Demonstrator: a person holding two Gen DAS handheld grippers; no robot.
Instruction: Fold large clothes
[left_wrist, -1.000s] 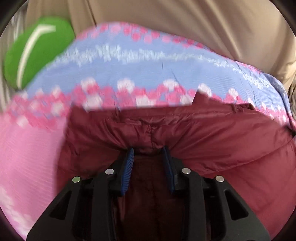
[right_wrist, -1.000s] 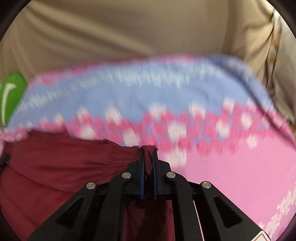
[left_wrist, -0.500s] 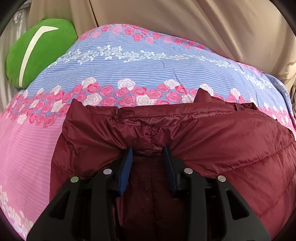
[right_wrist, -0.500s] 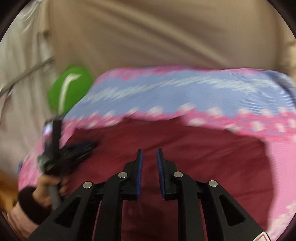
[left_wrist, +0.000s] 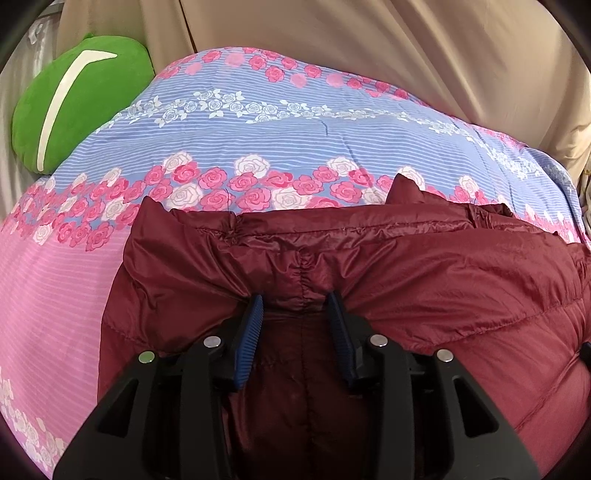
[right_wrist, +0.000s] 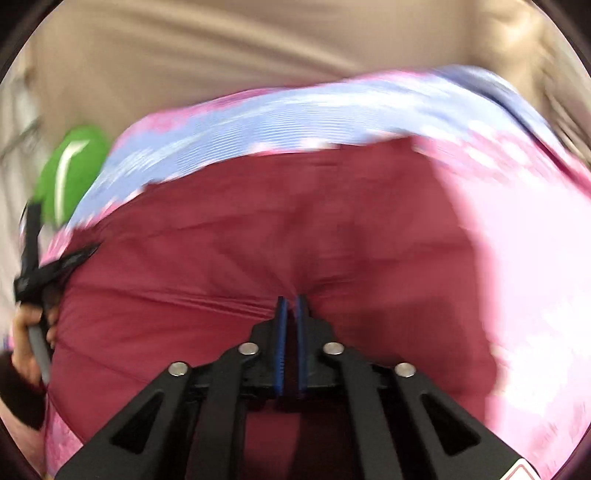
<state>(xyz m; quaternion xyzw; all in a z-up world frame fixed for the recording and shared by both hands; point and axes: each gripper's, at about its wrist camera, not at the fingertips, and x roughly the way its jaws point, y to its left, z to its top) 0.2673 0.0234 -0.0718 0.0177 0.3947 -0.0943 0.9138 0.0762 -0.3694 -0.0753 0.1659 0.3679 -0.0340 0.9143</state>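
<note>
Spread across a bed (left_wrist: 66, 295) with a rose-print quilt, a maroon puffer jacket (left_wrist: 443, 280), its far edge lying just short of the band of pink and white roses. Left gripper (left_wrist: 295, 306) low over the near part of the jacket, blue-padded fingers (left_wrist: 251, 332) well apart, a puckered ridge of fabric sitting between the tips without being pinched: likely either just let go or about to be gathered, cannot tell which. Right gripper (right_wrist: 291, 306) pressed into the middle of the same jacket (right_wrist: 207, 258), fingers (right_wrist: 282, 332) drawn almost together on a small fold of maroon cloth, creases radiating from the pinch and suggesting a firm hold there. Right view smeared by motion blur, so fine detail of that grasp uncertain. At the left edge of the right view, the person's left hand (right_wrist: 31, 332) wrapped around the handle of its tool. Green cushion (left_wrist: 74, 107) at the head of the bed, well apart from the jacket, beige curtain (left_wrist: 369, 48) behind. Probable purpose of the central pinch: lifting or dragging a section over to make the next fold, the slack side left free for the slippery, puffy fabric to follow. Fold apparently only partly made.
</note>
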